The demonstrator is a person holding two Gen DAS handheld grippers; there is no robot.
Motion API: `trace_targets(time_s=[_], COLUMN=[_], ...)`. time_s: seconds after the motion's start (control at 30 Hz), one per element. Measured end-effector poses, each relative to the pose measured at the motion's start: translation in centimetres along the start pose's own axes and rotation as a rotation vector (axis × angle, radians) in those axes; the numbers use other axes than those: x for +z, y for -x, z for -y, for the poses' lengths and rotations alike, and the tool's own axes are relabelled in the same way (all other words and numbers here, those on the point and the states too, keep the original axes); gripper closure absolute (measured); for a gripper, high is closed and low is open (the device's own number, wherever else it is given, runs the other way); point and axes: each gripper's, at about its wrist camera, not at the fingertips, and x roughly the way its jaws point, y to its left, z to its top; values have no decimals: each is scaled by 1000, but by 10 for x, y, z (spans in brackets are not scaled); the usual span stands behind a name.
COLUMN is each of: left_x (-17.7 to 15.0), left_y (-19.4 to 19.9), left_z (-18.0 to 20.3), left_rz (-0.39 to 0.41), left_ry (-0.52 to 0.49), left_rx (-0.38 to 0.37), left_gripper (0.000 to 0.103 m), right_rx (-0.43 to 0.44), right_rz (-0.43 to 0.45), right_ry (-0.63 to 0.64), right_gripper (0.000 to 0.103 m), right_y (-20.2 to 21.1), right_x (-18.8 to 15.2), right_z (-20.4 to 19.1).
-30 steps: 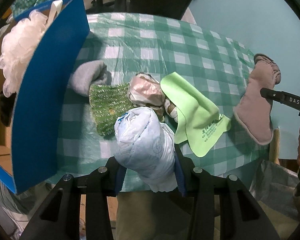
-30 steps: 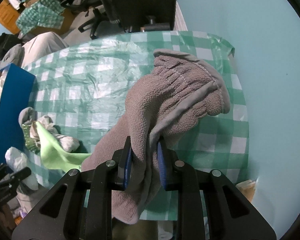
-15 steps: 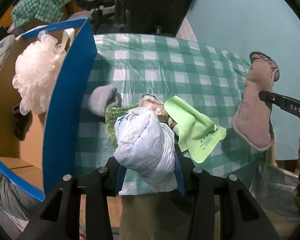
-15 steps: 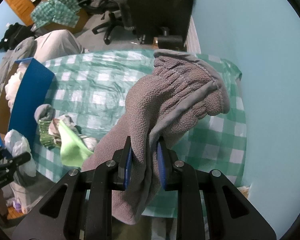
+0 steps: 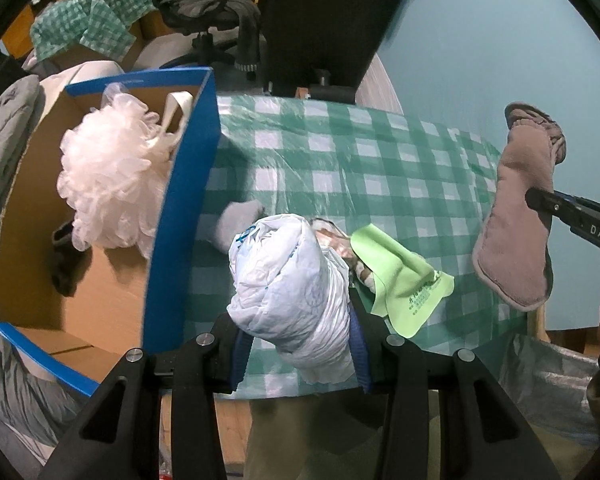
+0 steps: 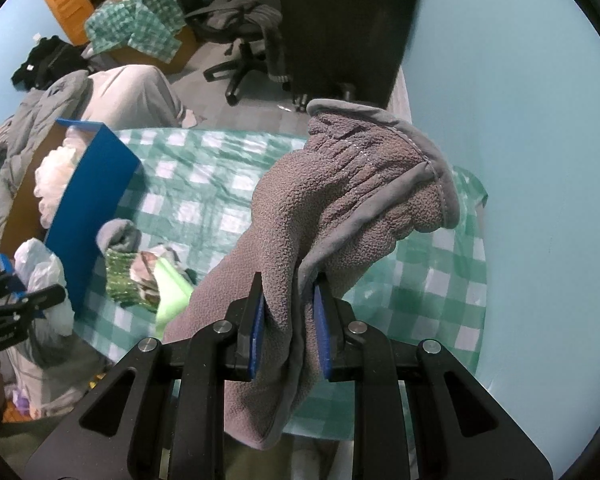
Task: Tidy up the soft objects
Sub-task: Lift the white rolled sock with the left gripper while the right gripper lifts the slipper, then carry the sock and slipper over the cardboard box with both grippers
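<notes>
A: What is different from a second ago?

B: The left gripper [image 5: 296, 344] has lifted and swung toward the blue-walled cardboard box [image 5: 180, 216] — more of the box's inside now shows left of its jaws, with the white bath pouf [image 5: 112, 176] sitting in it. Its jaws stay clamped on the white plastic bag bundle [image 5: 288, 288].

A: And the other side?

B: The right gripper [image 6: 288, 332] has risen too; the tabletop [image 6: 204, 184] sits lower and farther ahead of its jaws. They stay clamped on the grey fleece mitten [image 6: 340, 200], which hangs clear of the cloth.

A: So where does that leave the job?

B: I judge both pieces are in transit to the box — the bundle nearer, the mitten well apart from it.

A: Anything you cannot make out?

B: The bundle hides most of the pile ahead of the left jaws: only the green cloth [image 5: 400, 280] and a grey sock [image 5: 238, 220] show clearly. A dark item under the pouf is unidentifiable, and the box's near end is cut off.
</notes>
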Motion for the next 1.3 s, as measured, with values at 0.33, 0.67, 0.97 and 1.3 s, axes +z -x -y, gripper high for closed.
trace_targets(time_s=[0.33,0.67,0.97,1.3], left_x=[10,13,9,7], left_y=[14,30,43,52], left_z=[-20,-48,-88,-132], left_rz=[30,53,73,95], left_ry=[13,42,98,140], left_rx=[6,14,41,82], left_gripper=[60,60,60,60], right_rx=[17,58,114,180], right_rz=[27,53,66,72], right_ry=[63,124,195,297], right_gripper=[83,83,83,83], right_y=[13,19,13,2], right_x=[15,29,48,69], right_z=[-26,-64,-117,-183])
